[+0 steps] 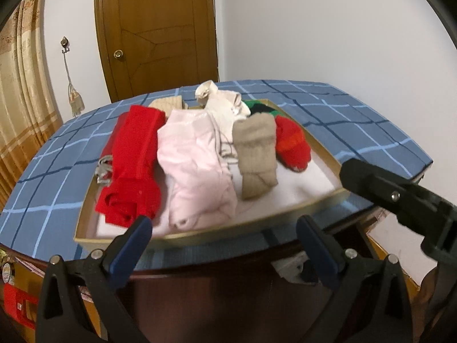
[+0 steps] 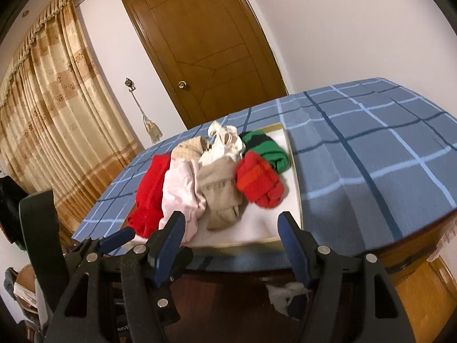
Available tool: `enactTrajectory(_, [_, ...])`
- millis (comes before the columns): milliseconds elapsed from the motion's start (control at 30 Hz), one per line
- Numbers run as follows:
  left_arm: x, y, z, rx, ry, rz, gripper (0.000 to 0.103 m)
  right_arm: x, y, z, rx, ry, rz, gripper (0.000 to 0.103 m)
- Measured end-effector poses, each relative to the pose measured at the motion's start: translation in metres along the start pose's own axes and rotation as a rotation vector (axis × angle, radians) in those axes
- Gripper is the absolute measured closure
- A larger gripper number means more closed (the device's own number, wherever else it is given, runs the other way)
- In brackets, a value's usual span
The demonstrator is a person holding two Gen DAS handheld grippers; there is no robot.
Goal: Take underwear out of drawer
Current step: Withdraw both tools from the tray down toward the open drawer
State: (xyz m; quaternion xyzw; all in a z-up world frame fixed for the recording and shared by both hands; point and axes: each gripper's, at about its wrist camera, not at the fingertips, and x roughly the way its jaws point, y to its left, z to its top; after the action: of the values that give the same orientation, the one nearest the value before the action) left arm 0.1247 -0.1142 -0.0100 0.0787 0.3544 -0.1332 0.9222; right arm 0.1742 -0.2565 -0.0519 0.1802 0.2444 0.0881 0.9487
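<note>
Both grippers, left gripper (image 1: pixel 224 227) and right gripper (image 2: pixel 231 227), hang wide and empty near the drawer (image 1: pixel 258 223) on the bed (image 1: pixel 357 120), where the pink underwear (image 1: pixel 194 165) looks light and floppy, so pinching a bunched fold near its front edge seems easiest.

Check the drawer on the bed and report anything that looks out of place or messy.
The drawer sits loose on the blue checked bedspread, not in any furniture. Inside, the clothes are heaped rather than folded: the red garment and pink garment lie crumpled, and a white piece sticks up at the back. Nothing looks torn or spilled.
</note>
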Motion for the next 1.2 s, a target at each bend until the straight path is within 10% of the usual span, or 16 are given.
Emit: enactTrajectory(1200, [-0.012,-0.010,-0.082,0.053,0.099,0.019,0.001,-0.031,-0.021,-0.098,0.085,0.087,-0.028,0.034])
